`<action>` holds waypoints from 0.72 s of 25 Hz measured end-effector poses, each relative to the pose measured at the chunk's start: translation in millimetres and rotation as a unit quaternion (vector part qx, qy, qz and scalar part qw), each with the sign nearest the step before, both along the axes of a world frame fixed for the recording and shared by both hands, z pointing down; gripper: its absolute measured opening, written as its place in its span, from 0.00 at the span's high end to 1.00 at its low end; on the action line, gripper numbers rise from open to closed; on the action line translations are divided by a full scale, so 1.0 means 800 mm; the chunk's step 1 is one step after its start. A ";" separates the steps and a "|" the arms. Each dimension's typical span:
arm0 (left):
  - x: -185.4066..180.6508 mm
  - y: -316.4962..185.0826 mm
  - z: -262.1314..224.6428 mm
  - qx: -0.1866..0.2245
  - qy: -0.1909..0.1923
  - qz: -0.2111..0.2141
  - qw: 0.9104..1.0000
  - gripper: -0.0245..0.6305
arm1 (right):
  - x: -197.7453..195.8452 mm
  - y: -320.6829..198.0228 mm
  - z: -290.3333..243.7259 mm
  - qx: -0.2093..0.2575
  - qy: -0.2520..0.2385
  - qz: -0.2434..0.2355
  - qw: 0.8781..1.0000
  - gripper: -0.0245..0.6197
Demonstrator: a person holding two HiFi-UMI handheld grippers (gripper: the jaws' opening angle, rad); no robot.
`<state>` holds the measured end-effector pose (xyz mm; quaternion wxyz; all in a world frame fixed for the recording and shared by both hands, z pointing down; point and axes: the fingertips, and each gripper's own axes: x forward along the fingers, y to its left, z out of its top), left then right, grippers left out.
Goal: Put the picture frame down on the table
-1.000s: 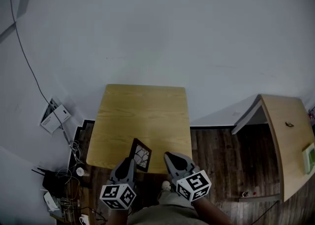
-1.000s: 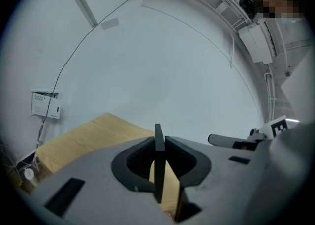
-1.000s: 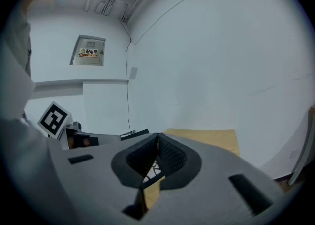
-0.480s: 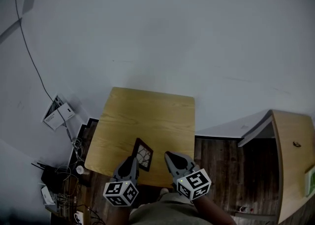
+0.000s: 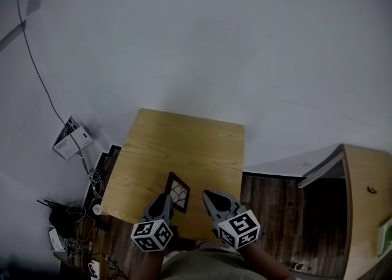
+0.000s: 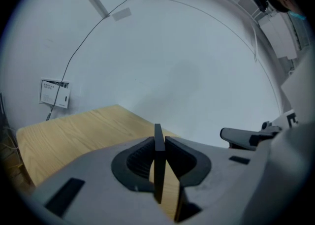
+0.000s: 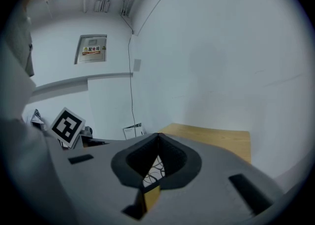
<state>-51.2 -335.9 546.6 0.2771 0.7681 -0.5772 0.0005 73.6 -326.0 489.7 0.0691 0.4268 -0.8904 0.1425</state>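
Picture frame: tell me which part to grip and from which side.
Best grip the picture frame by its thin dark border at the near edge, coming from the person's side. It stands edge-on to the left gripper, whose jaws are shut on that border: the narrow rim fits between them.

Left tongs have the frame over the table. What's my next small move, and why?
Probably ease the left tongs straight down: they are shut on the dark rectangular picture frame, held upright on edge over the light wooden table, near its front edge. Contact isn't visible.
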 end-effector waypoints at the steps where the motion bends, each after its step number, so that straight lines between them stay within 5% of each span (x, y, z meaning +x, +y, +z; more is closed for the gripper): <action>1: 0.001 -0.003 0.004 -0.003 0.001 -0.002 1.000 0.87 | 0.002 -0.002 0.001 -0.001 0.000 -0.001 1.000 0.96; 18: 0.000 -0.029 0.055 -0.030 -0.046 -0.018 0.998 0.85 | -0.001 -0.019 0.027 -0.024 -0.002 -0.031 0.999 0.96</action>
